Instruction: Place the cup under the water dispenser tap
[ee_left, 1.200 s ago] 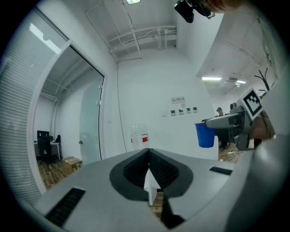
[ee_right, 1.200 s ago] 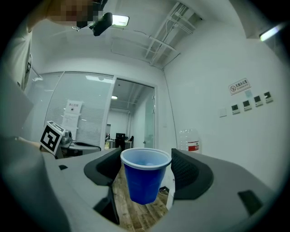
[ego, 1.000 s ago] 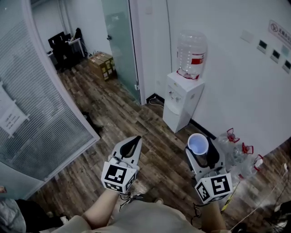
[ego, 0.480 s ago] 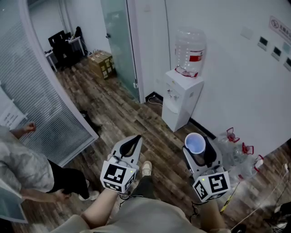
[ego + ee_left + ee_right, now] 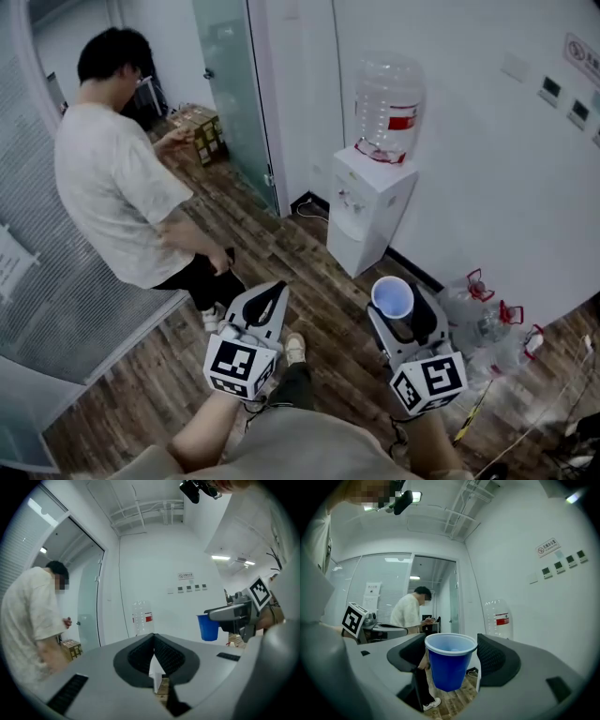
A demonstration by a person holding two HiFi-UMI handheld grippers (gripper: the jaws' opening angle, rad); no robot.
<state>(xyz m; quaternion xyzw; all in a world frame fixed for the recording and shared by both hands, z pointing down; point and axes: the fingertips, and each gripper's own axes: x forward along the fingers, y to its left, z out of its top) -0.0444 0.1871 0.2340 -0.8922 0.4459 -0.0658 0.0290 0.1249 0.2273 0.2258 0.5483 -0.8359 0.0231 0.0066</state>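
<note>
The right tool (image 5: 398, 307) is clamped on a blue cup (image 5: 450, 660), one dark pad at each side of it. The cup hangs upright in the air with its open mouth up and its pale inside showing. It is out in the middle of the room over the wooden floor (image 5: 309, 267), well apart from the water dispenser (image 5: 370, 216) and nearer to us than it, so it is not under the tap. The dispenser is a white cabinet standing against the far white wall, with a clear water bottle (image 5: 386, 103) bearing a red label turned upside down on top. The left tool (image 5: 274, 291) is level with the right one and off to its left, its jaws shut tip to tip with nothing between them. Both tools point toward the far wall. At the far left a person in a white T-shirt (image 5: 117, 187) stands on the floor beside the glass door (image 5: 230, 84), head bent down and arms in front of the body. Beyond that person some cardboard boxes (image 5: 199, 129) sit on the floor. To the right of the cup, close to the wall, a few empty clear jugs (image 5: 487, 323) with red handles lie on the floor.
</note>
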